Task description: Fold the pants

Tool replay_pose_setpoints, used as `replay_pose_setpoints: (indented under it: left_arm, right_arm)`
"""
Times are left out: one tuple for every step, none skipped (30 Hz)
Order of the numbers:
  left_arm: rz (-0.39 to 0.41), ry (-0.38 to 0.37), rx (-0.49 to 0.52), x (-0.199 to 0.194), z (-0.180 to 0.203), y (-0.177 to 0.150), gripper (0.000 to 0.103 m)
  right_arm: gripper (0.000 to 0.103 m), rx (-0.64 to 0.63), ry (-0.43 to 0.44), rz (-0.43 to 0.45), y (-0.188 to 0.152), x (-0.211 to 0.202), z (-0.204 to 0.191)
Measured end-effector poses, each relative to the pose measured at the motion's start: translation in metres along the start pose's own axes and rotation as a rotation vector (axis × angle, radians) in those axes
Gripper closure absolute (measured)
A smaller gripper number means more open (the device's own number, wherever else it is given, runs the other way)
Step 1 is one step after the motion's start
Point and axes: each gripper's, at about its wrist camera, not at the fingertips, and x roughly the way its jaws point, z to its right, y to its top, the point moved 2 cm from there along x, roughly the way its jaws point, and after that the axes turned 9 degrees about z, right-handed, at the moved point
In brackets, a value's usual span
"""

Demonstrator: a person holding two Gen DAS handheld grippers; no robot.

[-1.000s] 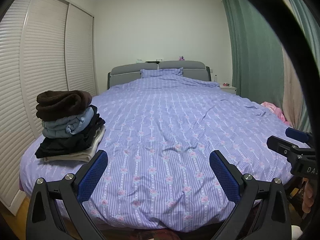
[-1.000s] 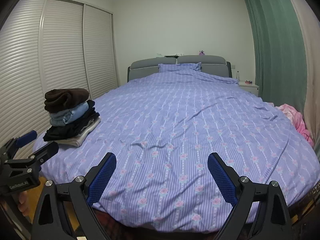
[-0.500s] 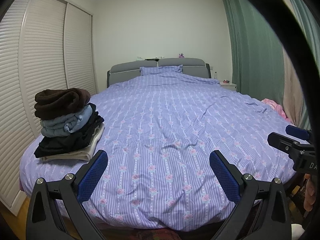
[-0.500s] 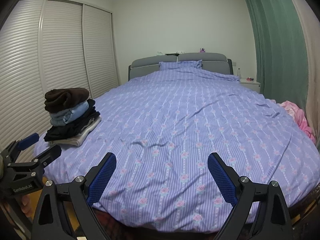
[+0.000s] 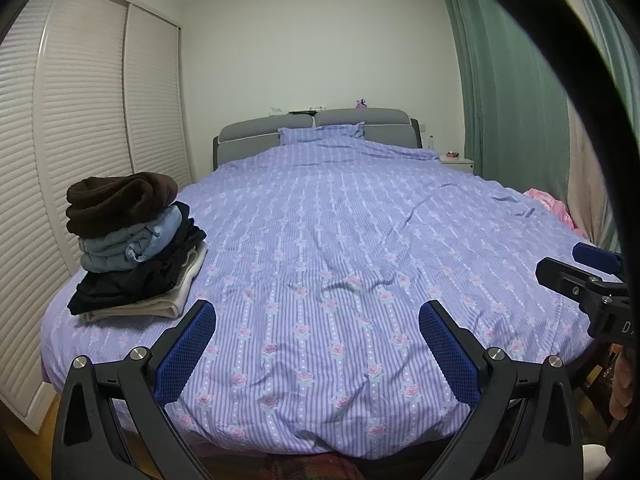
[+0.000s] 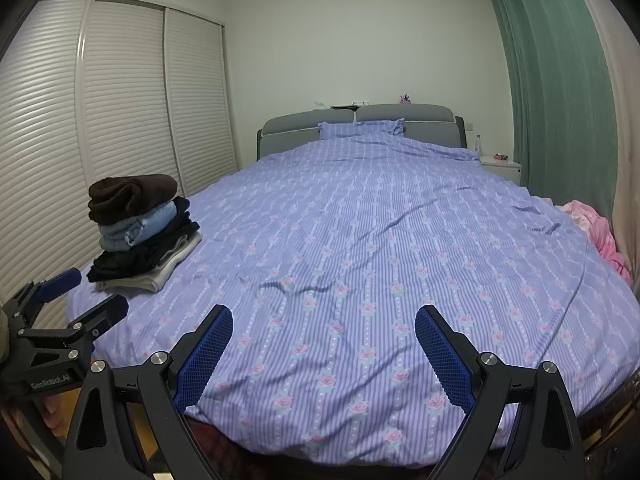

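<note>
A stack of folded pants (image 5: 132, 240), brown on top, then light blue, black and cream, sits on the bed's front left corner; it also shows in the right wrist view (image 6: 140, 232). My left gripper (image 5: 316, 340) is open and empty, held at the foot of the bed. My right gripper (image 6: 324, 344) is open and empty beside it. Each gripper shows at the edge of the other's view: the right one (image 5: 588, 276), the left one (image 6: 76, 300). No unfolded pants lie on the bed.
A bed with a purple flowered cover (image 5: 340, 240) fills the view. White slatted wardrobe doors (image 5: 80, 120) stand on the left, a green curtain (image 5: 508, 88) on the right. A pink cloth (image 6: 600, 228) lies at the bed's right edge. A white nightstand (image 6: 502, 166) stands by the headboard.
Both views have tilted down slightly, so the bed sits lower in frame. Both grippers stay open and empty.
</note>
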Motion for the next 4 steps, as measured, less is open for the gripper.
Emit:
replay_pose_setpoints:
  left_arm:
    - [0.002, 0.003, 0.002, -0.0004, 0.0001, -0.0002, 0.000]
    - [0.004, 0.008, 0.006, -0.0006, 0.0004, -0.0005, 0.000]
    - [0.005, 0.012, 0.010, -0.0005, 0.0004, -0.0006, 0.000]
    - [0.006, 0.014, 0.014, -0.0004, 0.0004, -0.0009, 0.000]
  right_arm:
    - [0.009, 0.001, 0.001, -0.001, -0.0003, 0.0005, 0.0012]
    - [0.009, 0.002, 0.001, -0.001, -0.0003, 0.0009, 0.0012]
    - [0.009, 0.003, 0.002, -0.002, -0.0006, 0.0014, 0.0024]
    - [0.009, 0.003, 0.002, -0.002, -0.0006, 0.0013, 0.0022]
